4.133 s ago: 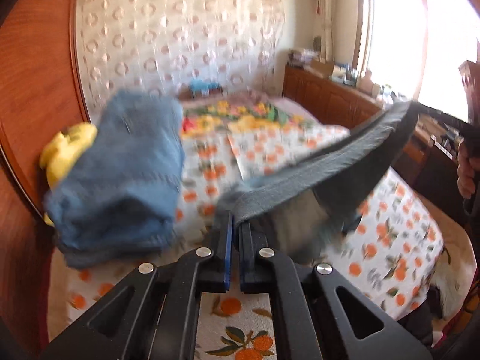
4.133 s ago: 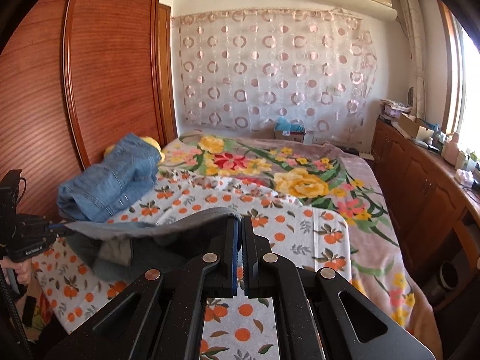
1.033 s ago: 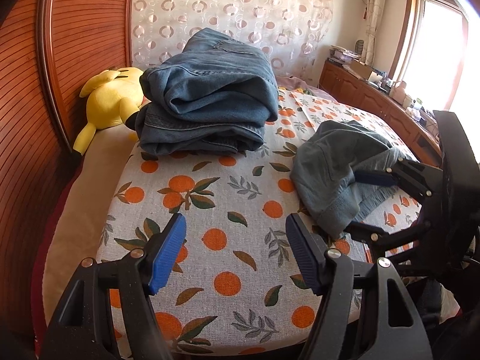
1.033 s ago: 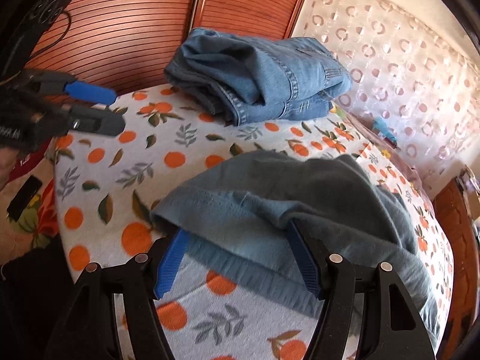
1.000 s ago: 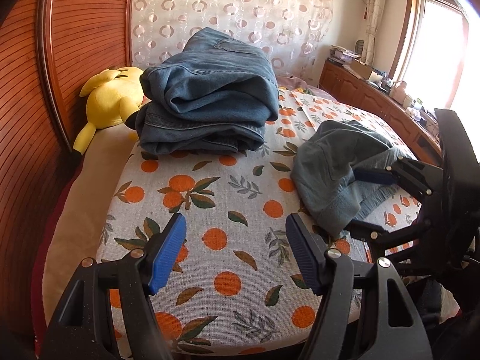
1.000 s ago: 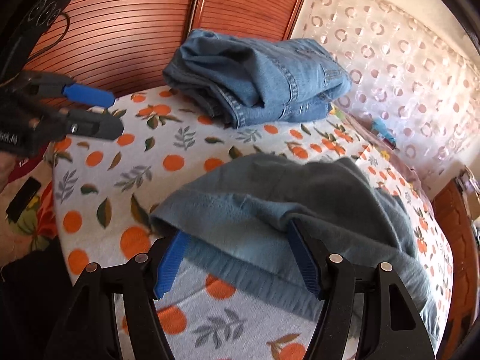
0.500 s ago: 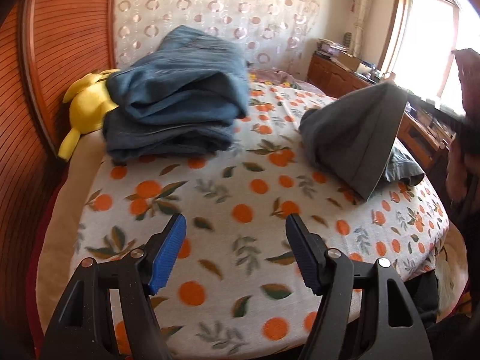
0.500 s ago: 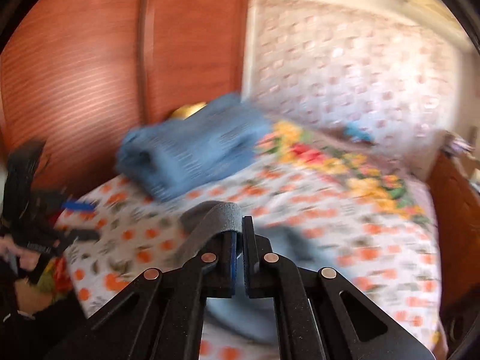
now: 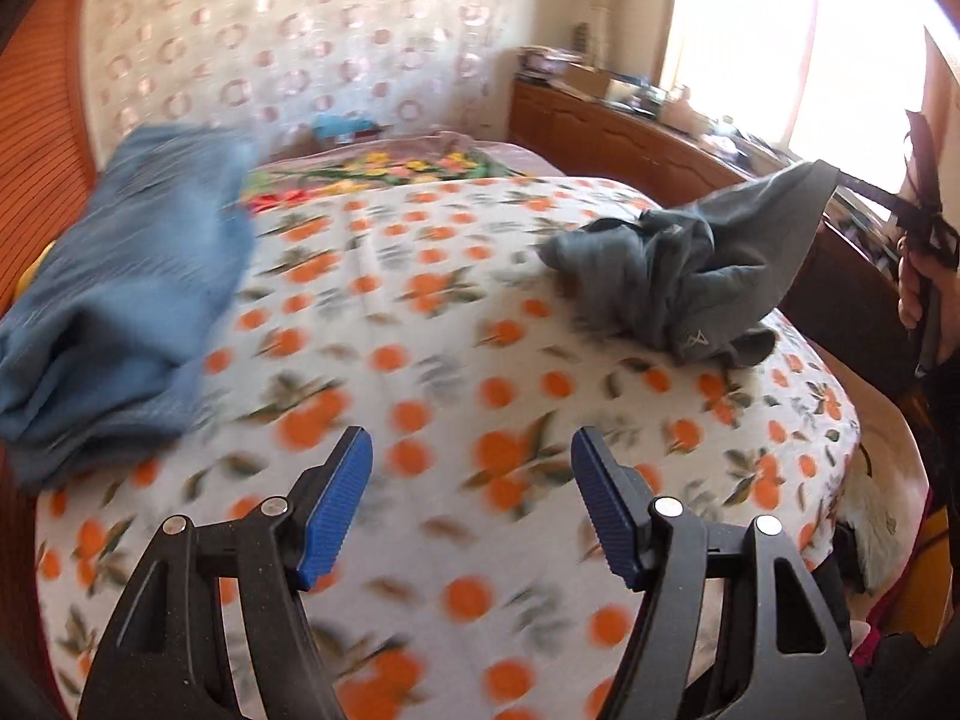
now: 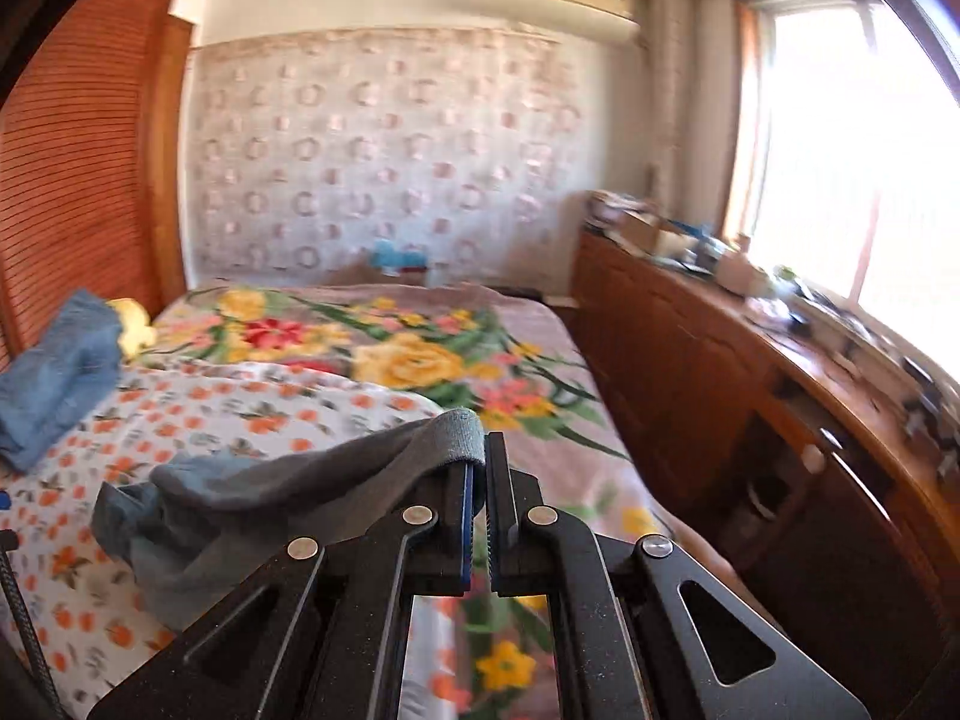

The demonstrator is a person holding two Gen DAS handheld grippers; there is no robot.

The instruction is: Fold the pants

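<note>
My right claw [image 10: 478,468] was clenched on an edge of the grey pants [image 9: 690,276], lifting that end while the rest lay crumpled on the orange-print bedspread [image 9: 480,372]. My left claw [image 9: 471,498] stood released over the bedspread, holding nothing. Folded jeans [image 9: 120,276] lay well apart from the pants.

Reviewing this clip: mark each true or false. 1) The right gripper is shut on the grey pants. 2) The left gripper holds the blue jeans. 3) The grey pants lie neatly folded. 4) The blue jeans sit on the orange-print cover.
1) True: the right gripper pinches an edge of the grey pants.
2) False: the left gripper is open and empty; the blue jeans lie apart.
3) False: they are crumpled, one edge lifted.
4) True: they rest on the orange-print cover.
</note>
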